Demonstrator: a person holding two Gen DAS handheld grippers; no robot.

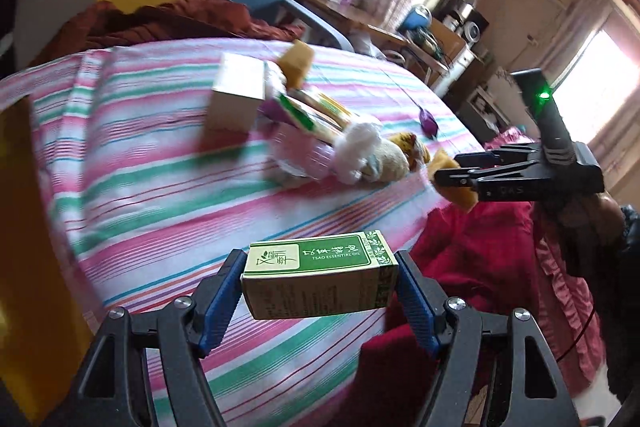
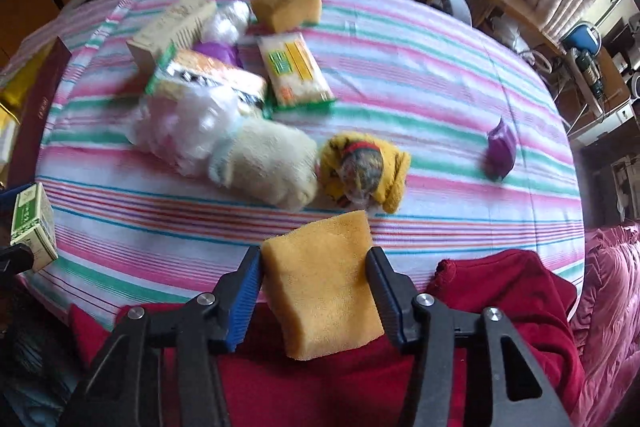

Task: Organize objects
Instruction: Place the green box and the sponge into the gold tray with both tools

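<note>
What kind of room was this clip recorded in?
Most likely a lived-in bedroom: the items lie on a striped sheet spread like a bed, with a red blanket at its edge, curtained windows and a cluttered wooden desk behind.

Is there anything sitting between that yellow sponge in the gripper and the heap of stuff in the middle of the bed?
Nothing visible does. The right gripper grips the yellow sponge at the striped sheet's near edge. Only bare sheet lies before the cream plush toy fronting the heap.
</note>
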